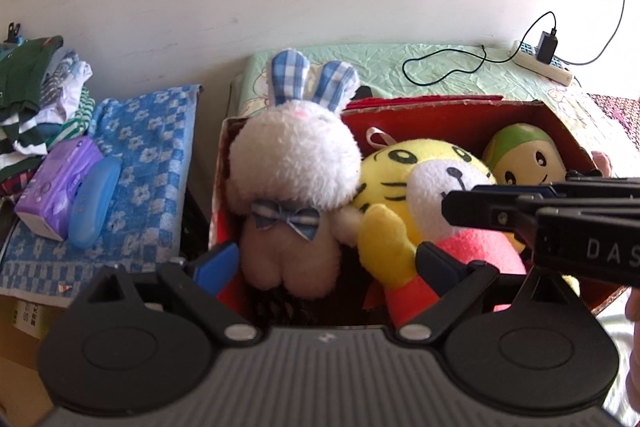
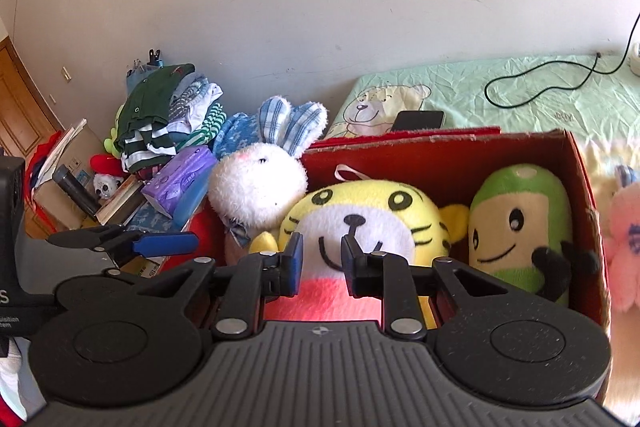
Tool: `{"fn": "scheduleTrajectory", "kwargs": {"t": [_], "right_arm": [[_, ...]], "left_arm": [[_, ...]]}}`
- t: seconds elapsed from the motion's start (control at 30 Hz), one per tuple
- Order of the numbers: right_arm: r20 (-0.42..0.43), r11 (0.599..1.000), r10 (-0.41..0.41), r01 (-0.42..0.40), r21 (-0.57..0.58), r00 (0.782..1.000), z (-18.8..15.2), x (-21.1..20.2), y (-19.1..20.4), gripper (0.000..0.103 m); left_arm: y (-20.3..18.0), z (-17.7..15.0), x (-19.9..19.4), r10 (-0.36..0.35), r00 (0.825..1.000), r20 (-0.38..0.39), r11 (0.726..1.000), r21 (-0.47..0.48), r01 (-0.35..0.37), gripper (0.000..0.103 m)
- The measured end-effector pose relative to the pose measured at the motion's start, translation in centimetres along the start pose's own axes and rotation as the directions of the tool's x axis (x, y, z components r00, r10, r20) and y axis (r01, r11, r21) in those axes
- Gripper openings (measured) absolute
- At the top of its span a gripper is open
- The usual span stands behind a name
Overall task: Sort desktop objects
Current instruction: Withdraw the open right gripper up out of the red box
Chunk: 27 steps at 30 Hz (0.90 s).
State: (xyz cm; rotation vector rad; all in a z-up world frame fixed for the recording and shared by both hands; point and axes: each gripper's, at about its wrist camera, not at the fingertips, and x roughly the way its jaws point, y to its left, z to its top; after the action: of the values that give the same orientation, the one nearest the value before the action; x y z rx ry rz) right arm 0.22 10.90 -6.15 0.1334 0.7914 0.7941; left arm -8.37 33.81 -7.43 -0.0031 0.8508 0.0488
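Red box (image 2: 460,155) holds rabbit (image 2: 258,183), tiger (image 2: 360,223), green doll (image 2: 520,223); left tongs (image 1: 326,261) wide, right tongs (image 2: 322,259) narrow.

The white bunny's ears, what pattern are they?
Blue-and-white checks on the fluffy white bunny's ears, clearest in the left wrist view.

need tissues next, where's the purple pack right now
The purple tissue pack lies left of the red box on the blue checked towel, touching the blue case.
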Motion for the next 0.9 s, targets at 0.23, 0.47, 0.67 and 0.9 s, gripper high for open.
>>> {"fn": "scheduleTrajectory", "kwargs": {"t": [0.23,0.47,0.67,0.9], "right_arm": [[0.011,0.999,-0.012,0.011,0.032,1.0,-0.7,0.1,0.0,0.025],[0.005,0.999,-0.022,0.021,0.024,1.0,-0.8,-0.1,0.0,0.025],[0.007,0.998,-0.019,0.018,0.055,1.0,-1.0,-0.8,-0.6,0.025],[0.024,0.996,-0.023,0.021,0.083,0.999,-1.7,-1.7,-1.2,0.025]], "left_arm": [[-0.3,-0.3,0.3,0.024,1.0,0.003,1.0,-0.018,-0.024,0.099],[-0.6,-0.3,0.5,0.039,0.999,0.007,0.999,-0.009,-0.039,0.101],[-0.4,-0.3,0.1,0.035,0.999,0.008,0.999,-0.023,-0.035,0.099],[-0.9,-0.6,-0.2,0.032,0.999,0.007,0.999,-0.021,-0.031,0.099]]}}
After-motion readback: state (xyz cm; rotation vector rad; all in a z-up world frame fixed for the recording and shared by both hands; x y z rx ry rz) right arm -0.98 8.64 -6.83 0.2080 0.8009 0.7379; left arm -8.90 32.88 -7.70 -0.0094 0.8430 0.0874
